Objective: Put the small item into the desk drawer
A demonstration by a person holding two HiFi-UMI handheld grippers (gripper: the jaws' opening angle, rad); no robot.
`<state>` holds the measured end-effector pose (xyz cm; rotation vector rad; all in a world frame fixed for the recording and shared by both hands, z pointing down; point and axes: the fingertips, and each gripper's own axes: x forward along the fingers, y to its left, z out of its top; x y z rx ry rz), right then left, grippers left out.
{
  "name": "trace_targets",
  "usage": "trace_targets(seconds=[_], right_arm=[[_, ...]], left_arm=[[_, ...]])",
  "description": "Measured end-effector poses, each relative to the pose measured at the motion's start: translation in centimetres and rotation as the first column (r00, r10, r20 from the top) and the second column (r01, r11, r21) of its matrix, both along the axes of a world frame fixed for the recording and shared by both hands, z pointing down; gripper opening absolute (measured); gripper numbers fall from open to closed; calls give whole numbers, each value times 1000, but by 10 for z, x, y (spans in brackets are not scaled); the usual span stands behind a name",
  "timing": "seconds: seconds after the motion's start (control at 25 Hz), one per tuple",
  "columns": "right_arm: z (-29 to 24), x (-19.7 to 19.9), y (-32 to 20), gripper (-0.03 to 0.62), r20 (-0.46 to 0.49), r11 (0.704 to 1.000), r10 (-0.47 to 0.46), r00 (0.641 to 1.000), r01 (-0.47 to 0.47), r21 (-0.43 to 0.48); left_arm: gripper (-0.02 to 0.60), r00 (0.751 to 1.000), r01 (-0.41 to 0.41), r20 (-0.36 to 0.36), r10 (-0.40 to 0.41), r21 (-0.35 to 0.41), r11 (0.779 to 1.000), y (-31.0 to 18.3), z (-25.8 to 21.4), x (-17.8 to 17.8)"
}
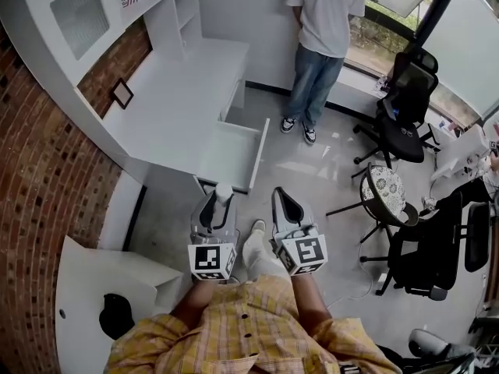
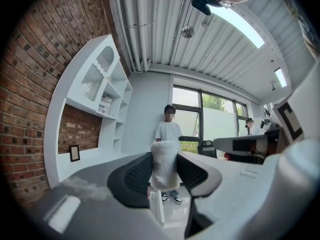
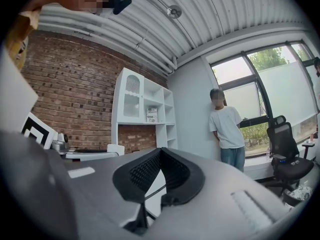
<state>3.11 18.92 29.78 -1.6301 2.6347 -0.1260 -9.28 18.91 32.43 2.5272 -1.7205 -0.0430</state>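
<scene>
The small item (image 1: 224,193) is a white, fuzzy, roll-like piece standing upright between the jaws of my left gripper (image 1: 218,202), which is shut on it. In the left gripper view the item (image 2: 165,165) fills the gap between the black pads. My right gripper (image 1: 283,201) is held beside the left one, shut with nothing in it; its pads (image 3: 150,171) meet at the tip. The white desk (image 1: 179,92) stands ahead along the brick wall. Its drawer (image 1: 234,153) is pulled out and looks empty, a short way beyond both grippers.
A person in a white shirt and jeans (image 1: 321,45) stands past the desk's far end by the window. Black office chairs (image 1: 405,107) and a patterned stool (image 1: 386,193) crowd the right. A small picture frame (image 1: 122,93) leans on the desk. A white shelf unit (image 3: 142,111) tops it.
</scene>
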Motion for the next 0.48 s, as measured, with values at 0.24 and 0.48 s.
trace_targets(seconds=[0.24,0.48], right_arm=[[3,8,-72,-3,4,1000,-9,1000,9,5],[0,19,-152,-3,15,999,-39,999,39,0]], left_arm=[[166,1000,13,1,-13,3,1000,-72,2,6],[166,999,31,19,-31,-12,999,-147,-1,20]])
